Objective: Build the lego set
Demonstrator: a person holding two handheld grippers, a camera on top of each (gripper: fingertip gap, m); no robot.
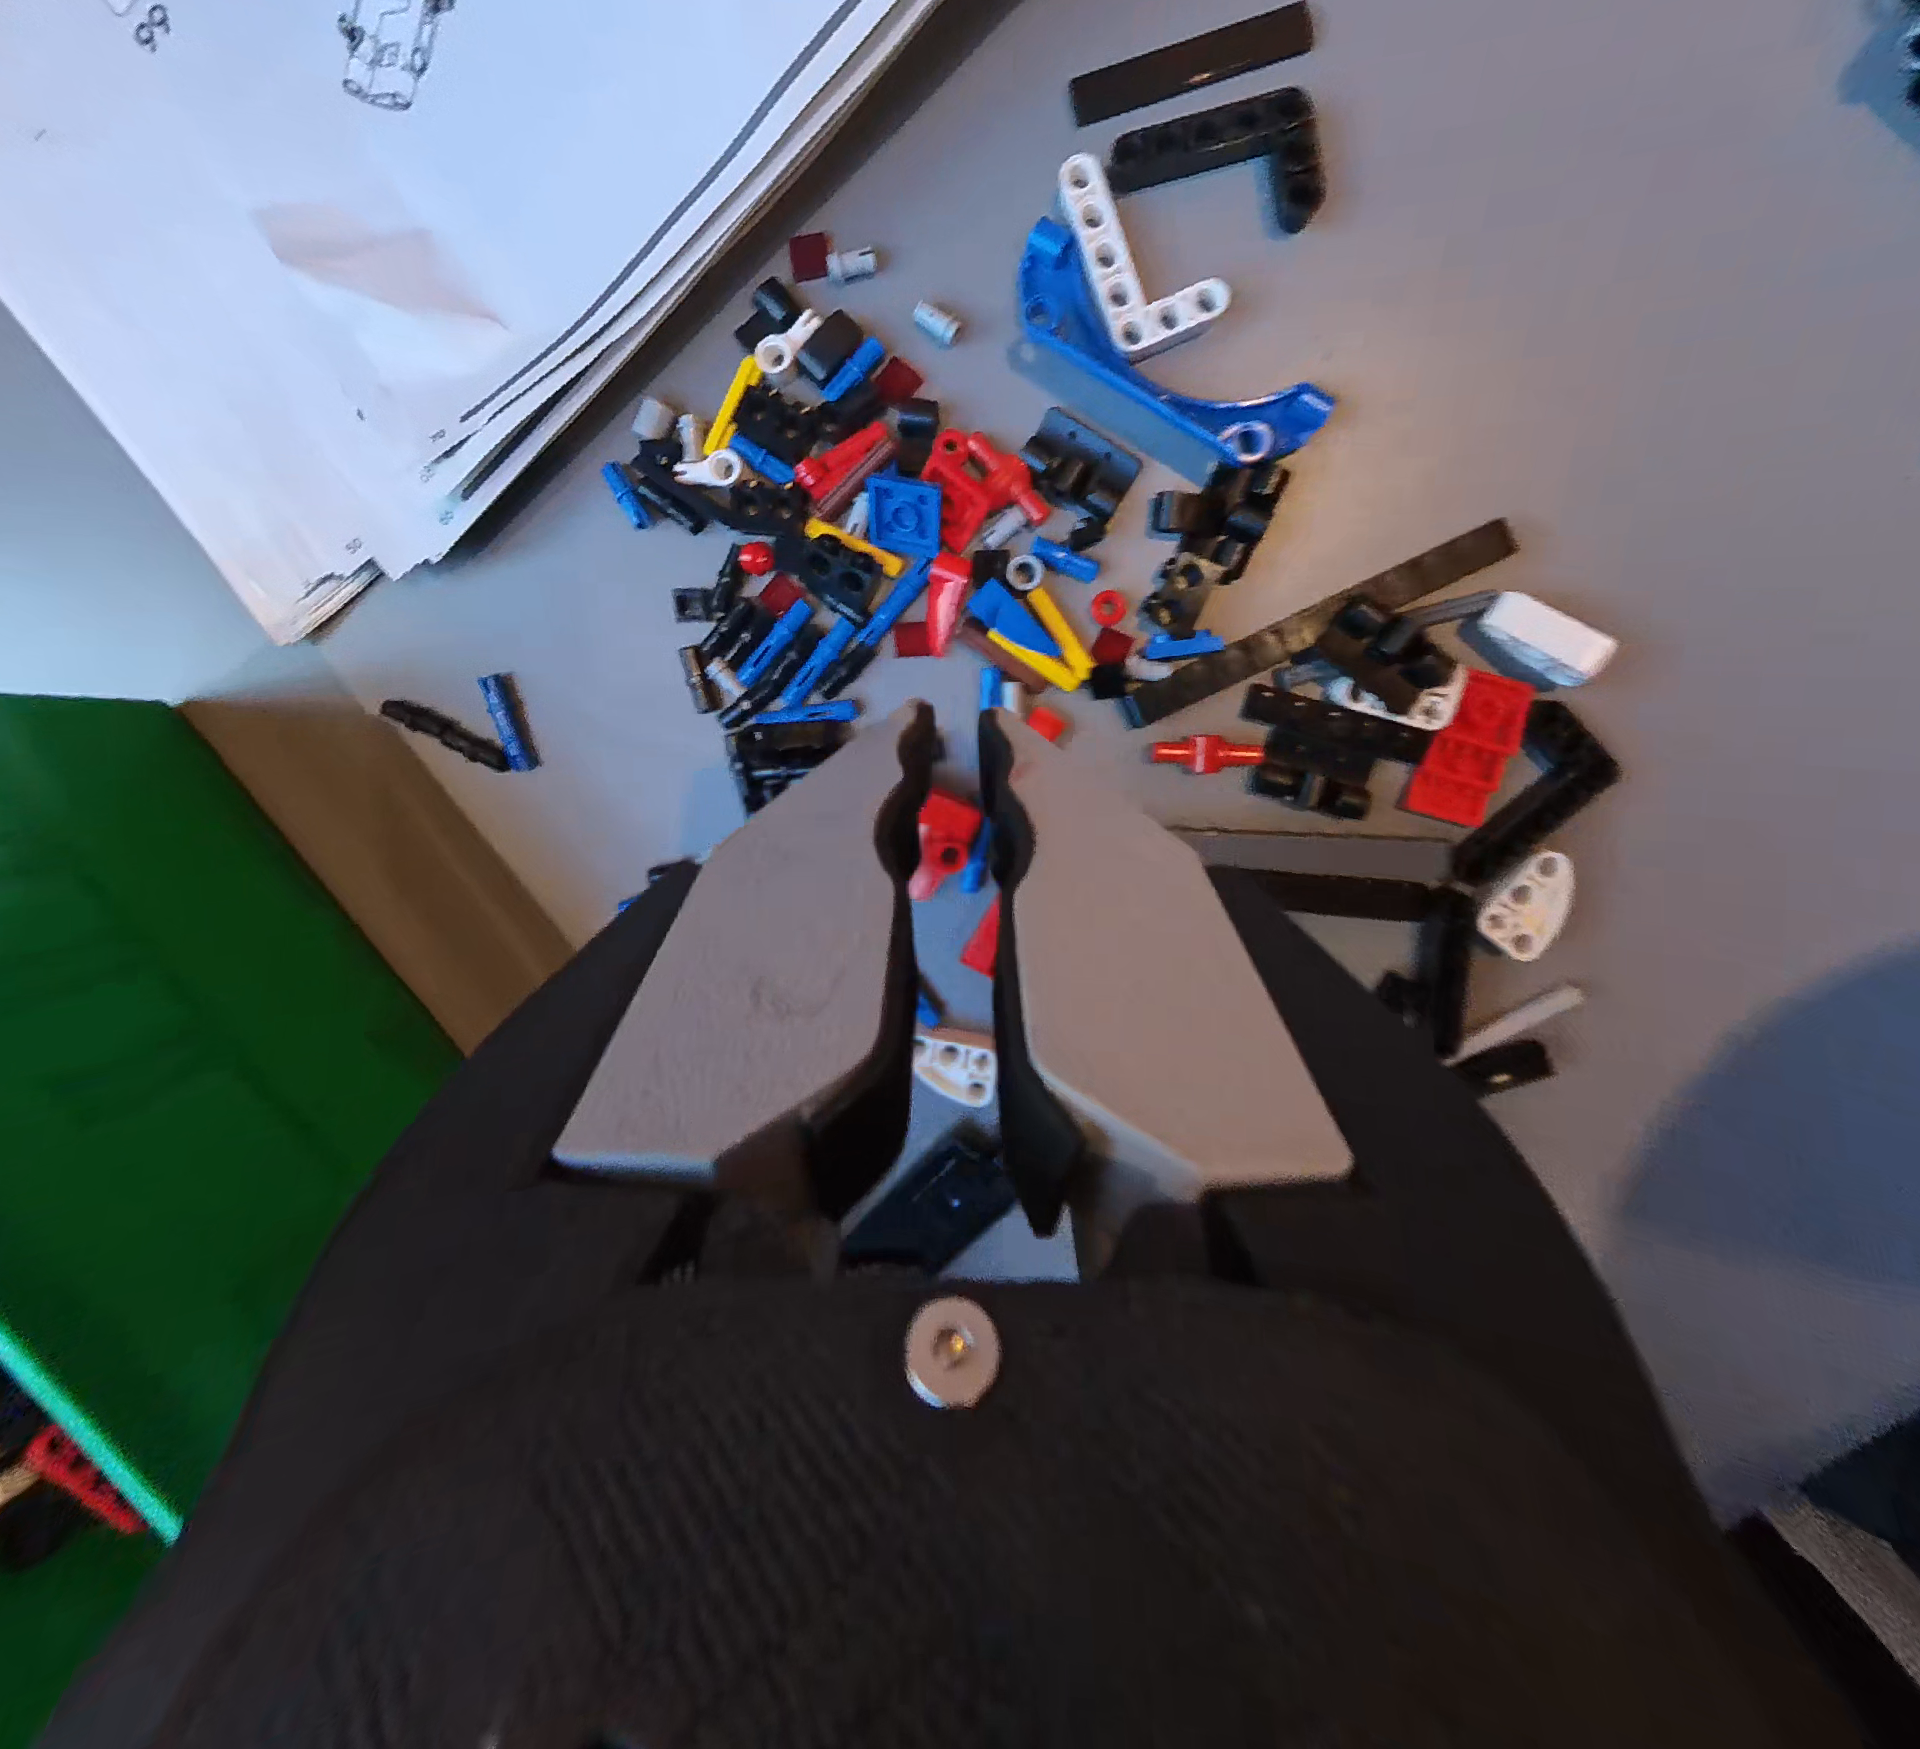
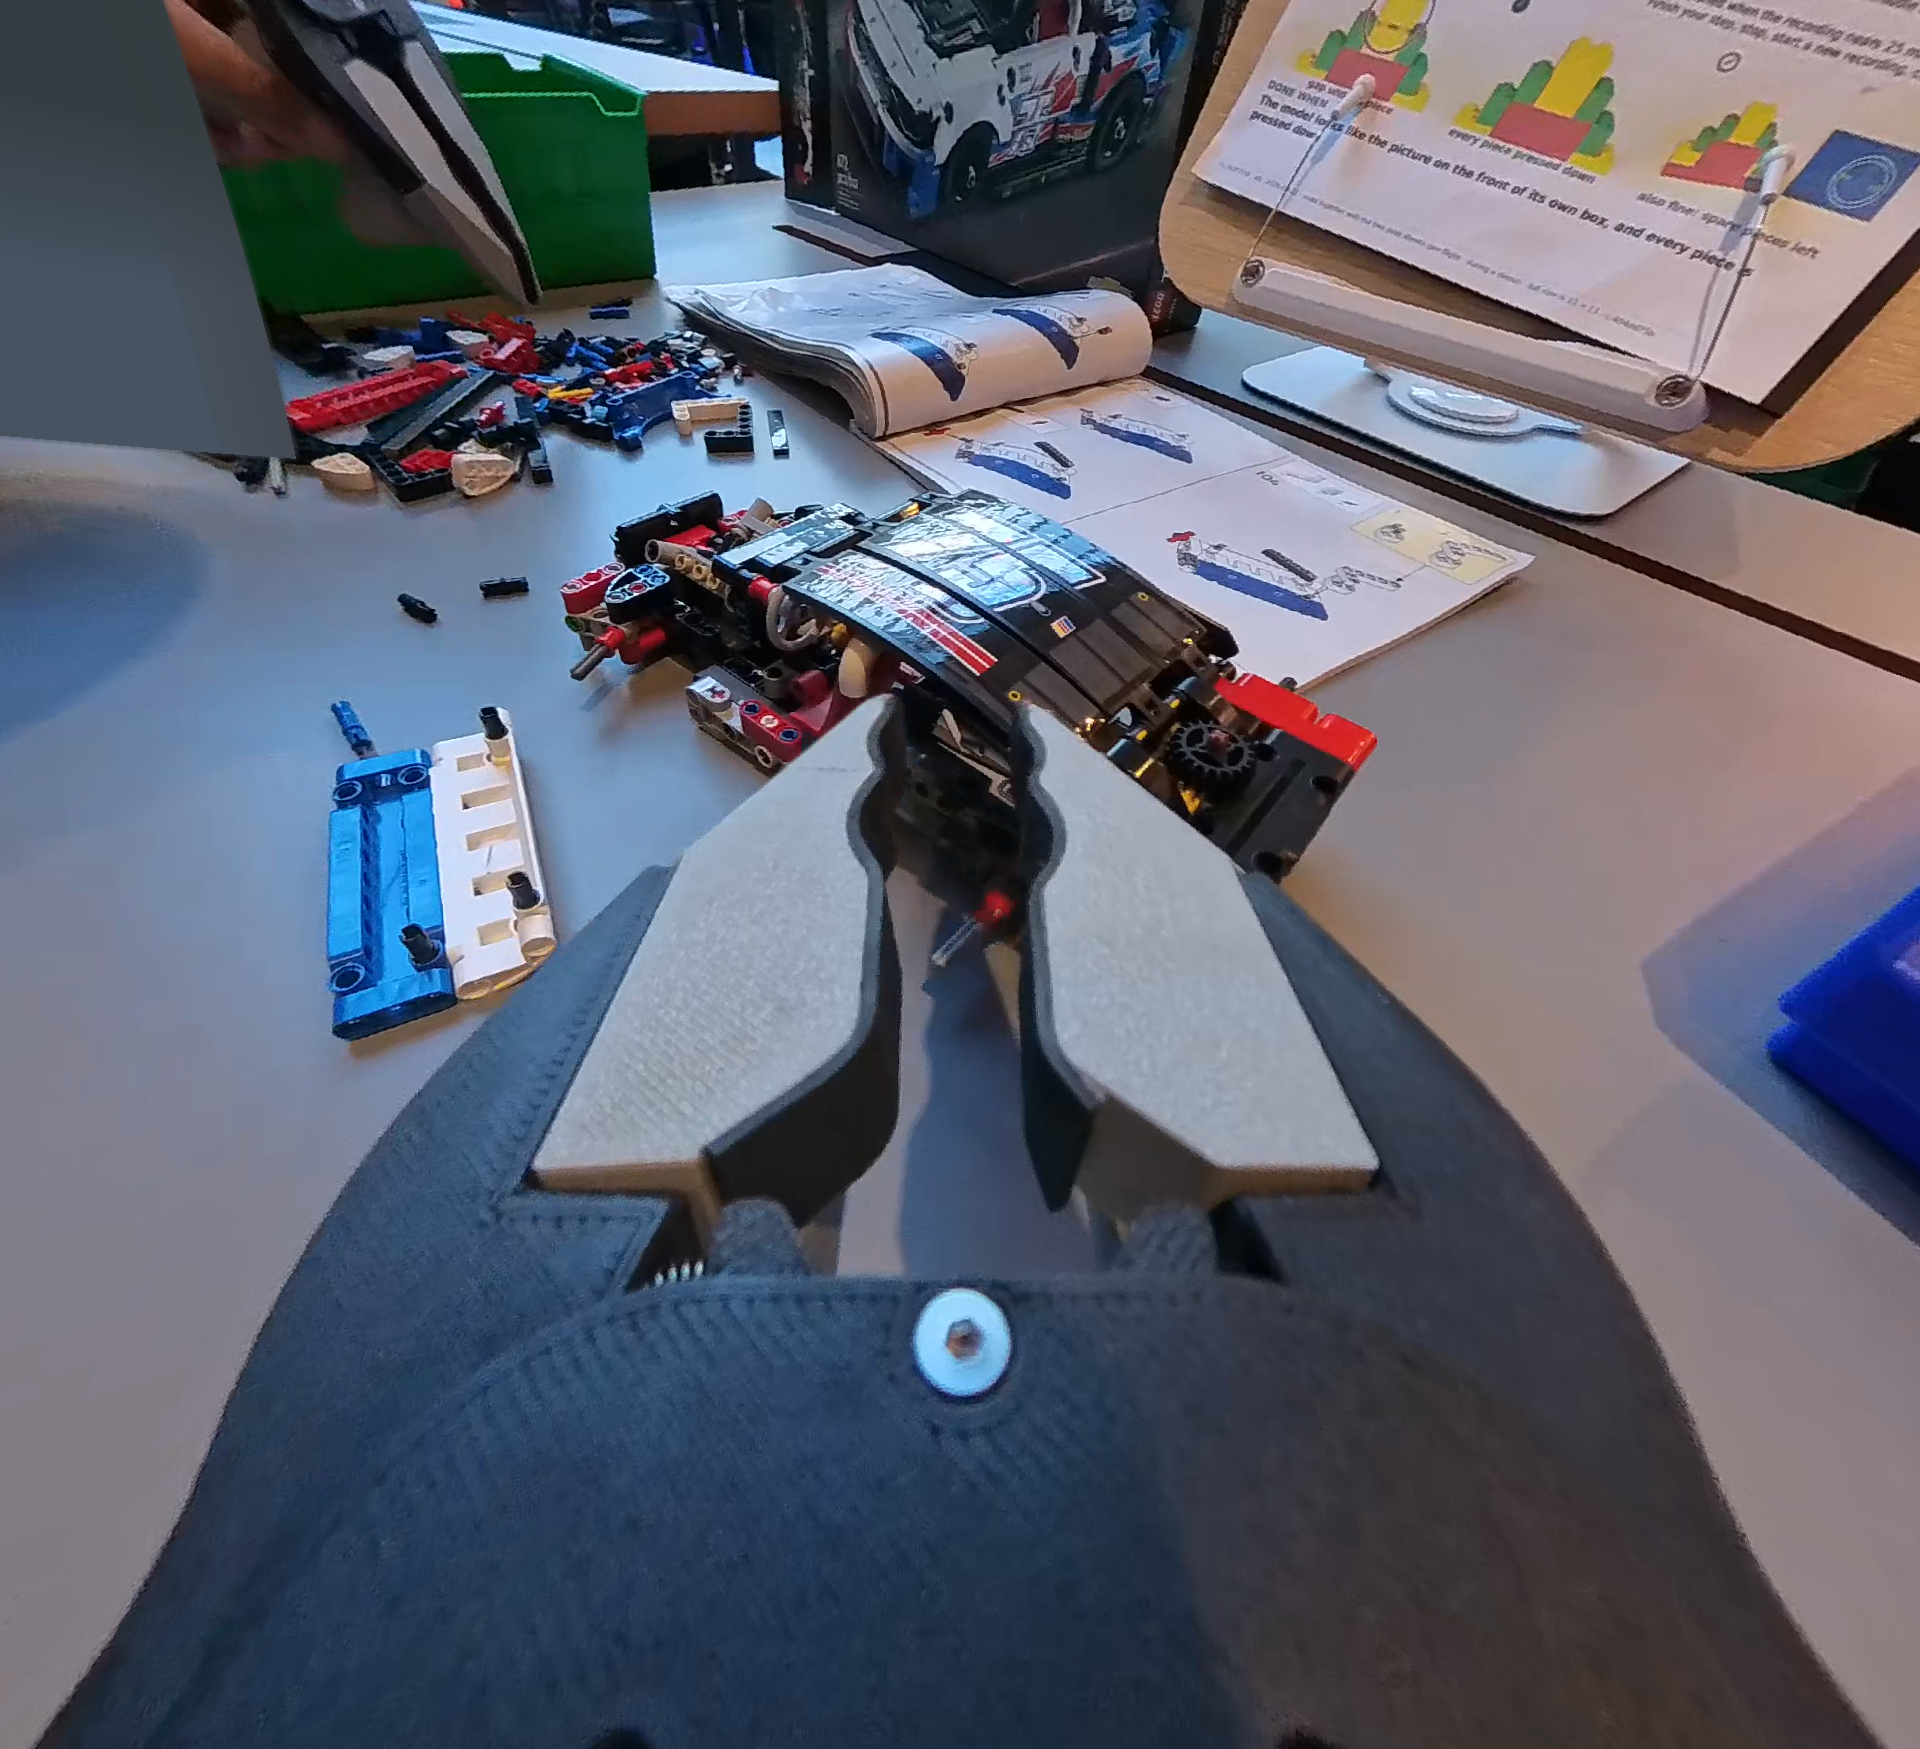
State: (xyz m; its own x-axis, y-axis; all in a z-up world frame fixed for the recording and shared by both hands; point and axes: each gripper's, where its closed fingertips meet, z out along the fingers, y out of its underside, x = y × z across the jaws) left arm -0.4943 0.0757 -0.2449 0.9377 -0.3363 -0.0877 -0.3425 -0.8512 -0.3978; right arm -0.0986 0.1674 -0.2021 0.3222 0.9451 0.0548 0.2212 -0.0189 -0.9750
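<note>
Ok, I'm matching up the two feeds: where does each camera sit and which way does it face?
Left wrist view: on the left gripper, looking steeply down at the loose LEGO pile beside the instruction booklet; its own jaws show, narrowly parted.
Right wrist view: on the right gripper, looking low across the table at the half-built car; its own jaws show, open.
Shared: pile, booklet, left gripper.

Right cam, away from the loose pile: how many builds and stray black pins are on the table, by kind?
Part-built car: 1
Blue-and-white panel assembly: 1
Stray black pins: 2
Total: 4
</note>
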